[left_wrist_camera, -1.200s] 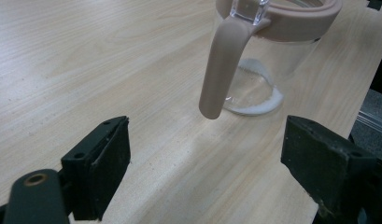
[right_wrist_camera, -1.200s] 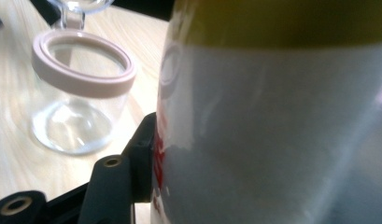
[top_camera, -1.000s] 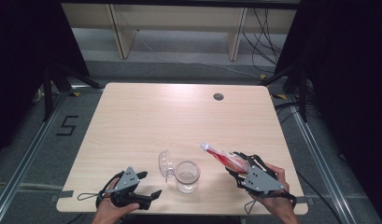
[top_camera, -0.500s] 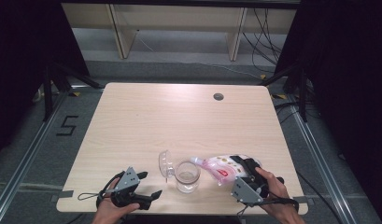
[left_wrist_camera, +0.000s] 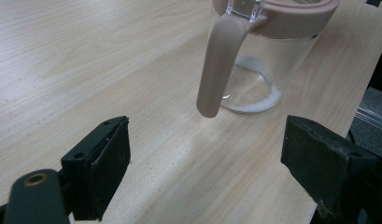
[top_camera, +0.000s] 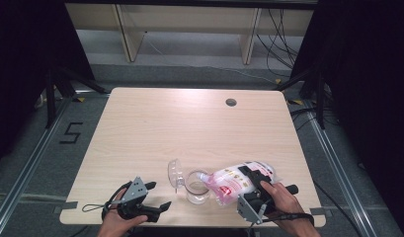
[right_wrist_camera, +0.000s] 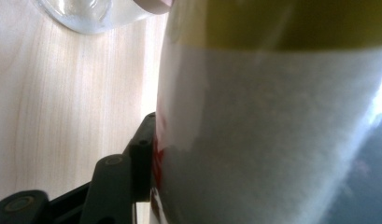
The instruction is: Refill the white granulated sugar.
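Right tongs: closed on a clear pouch of white grains with red and pink print; in the right gripper view one black jaw presses against the pouch's side, the other jaw is hidden behind it.
Pouch: lies tipped over toward the left of the right tongs, its narrow end over the rim of the jar; in the right gripper view it shows white grains below and a yellow band above.
Jar: clear glass with a beige collar and handle, upright on the bench, between the two tongs, just left of the right tongs and to the right of the left tongs; a thin layer of white grains lies on its bottom in the left gripper view.
Lid: clear dome, hinged open and tilted back at the jar's left side, on the side toward the left tongs.
Left tongs: jaws wide apart with nothing between them; they point at the jar, whose handle hangs ahead of them, apart from both jaws.
Hands: one holds each of the tongs at the near edge of the bench.
Bench: pale wood, with a round cable hole far beyond both tongs.
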`<state>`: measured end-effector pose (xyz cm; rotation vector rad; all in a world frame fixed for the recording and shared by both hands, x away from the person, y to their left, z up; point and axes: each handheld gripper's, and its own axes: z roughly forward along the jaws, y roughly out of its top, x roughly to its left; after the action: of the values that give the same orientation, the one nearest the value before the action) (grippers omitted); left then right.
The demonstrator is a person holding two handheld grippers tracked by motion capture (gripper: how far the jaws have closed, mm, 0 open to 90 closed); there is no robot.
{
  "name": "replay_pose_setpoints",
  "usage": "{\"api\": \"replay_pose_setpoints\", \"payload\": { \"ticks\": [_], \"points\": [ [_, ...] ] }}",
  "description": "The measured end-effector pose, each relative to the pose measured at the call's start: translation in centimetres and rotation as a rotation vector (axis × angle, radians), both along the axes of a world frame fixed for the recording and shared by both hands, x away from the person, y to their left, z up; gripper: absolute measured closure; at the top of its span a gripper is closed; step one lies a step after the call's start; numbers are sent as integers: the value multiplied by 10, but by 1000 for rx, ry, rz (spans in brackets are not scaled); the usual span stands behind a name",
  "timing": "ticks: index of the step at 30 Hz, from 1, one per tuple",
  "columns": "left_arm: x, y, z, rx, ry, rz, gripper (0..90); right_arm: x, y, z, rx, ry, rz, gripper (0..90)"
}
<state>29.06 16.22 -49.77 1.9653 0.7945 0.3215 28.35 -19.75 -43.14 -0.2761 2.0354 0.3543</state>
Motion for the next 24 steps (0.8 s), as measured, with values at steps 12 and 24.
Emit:
{"api": "replay_pose_setpoints", "payload": {
  "ticks": [12,24],
  "points": [
    [0,0,0,1,2,-2,154,-4,7,-4,-145,-63,-2,484],
    [0,-1,-1,2,16,5,154,-6,14,0,-270,-147,40,488]
  ]
}}
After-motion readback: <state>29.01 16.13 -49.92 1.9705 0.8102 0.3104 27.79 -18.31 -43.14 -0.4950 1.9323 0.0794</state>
